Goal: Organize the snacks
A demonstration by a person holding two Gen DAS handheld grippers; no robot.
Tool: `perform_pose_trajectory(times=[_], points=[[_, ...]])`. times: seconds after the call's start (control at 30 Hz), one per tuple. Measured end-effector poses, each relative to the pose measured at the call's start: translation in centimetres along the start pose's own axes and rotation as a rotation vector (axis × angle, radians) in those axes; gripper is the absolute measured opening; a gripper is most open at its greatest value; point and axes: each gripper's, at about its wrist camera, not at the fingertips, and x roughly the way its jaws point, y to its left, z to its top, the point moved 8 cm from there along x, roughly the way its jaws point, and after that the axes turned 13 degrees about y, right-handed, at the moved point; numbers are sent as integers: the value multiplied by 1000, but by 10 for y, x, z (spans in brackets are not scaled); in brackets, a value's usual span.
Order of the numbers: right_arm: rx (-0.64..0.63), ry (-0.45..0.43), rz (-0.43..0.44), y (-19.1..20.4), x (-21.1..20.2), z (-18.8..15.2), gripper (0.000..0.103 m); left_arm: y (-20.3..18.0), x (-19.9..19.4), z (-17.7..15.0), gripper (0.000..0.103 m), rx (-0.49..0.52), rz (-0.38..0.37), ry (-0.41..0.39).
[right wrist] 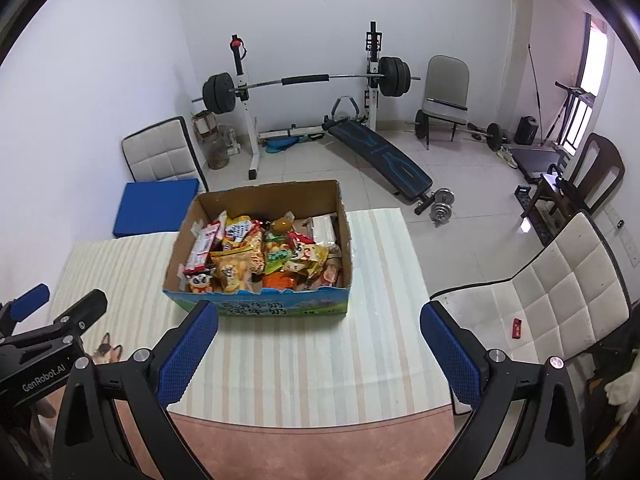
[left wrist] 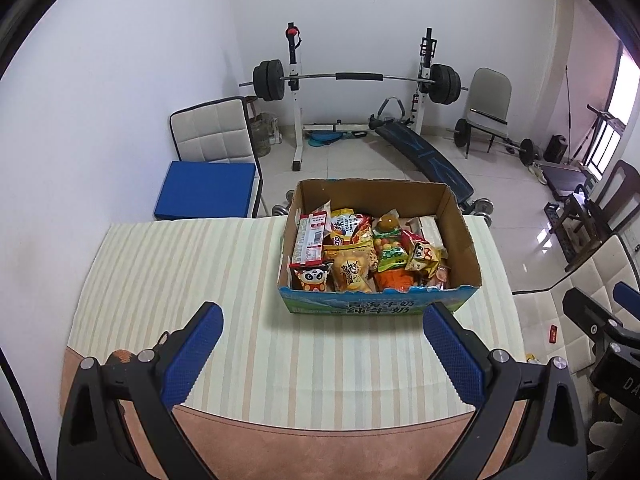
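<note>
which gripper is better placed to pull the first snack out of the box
Likely the right gripper: in its view the cardboard box sits nearly centred between its open fingers. In the left gripper view the box lies off toward its right finger. Both are open and empty, short of the snacks.

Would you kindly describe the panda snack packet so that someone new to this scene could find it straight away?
Start at the open cardboard box on the striped tablecloth. Look into its near left corner, just behind the blue printed front wall. The panda packet stands there, left of a yellow bag; it alone shows a black-and-white cartoon panda face on red.
</note>
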Motion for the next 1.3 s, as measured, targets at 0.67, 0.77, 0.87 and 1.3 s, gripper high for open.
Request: perform_pose_trajectory(times=[0.67,0.77,0.87,1.3], points=[[-12,-2,-29,-6,14,14,103,-8,8,5,103,-9,-4,15],[-11,-5,-31,-6,12,15,103,-9,8,6,103,-9,-5,13],[-13,-9,-33,-6,11,16,103,-10,7,8,103,-8,-5,14],[-16,-8,-32,-7,11,17,103,-15,2,13,103,6,-12,5]])
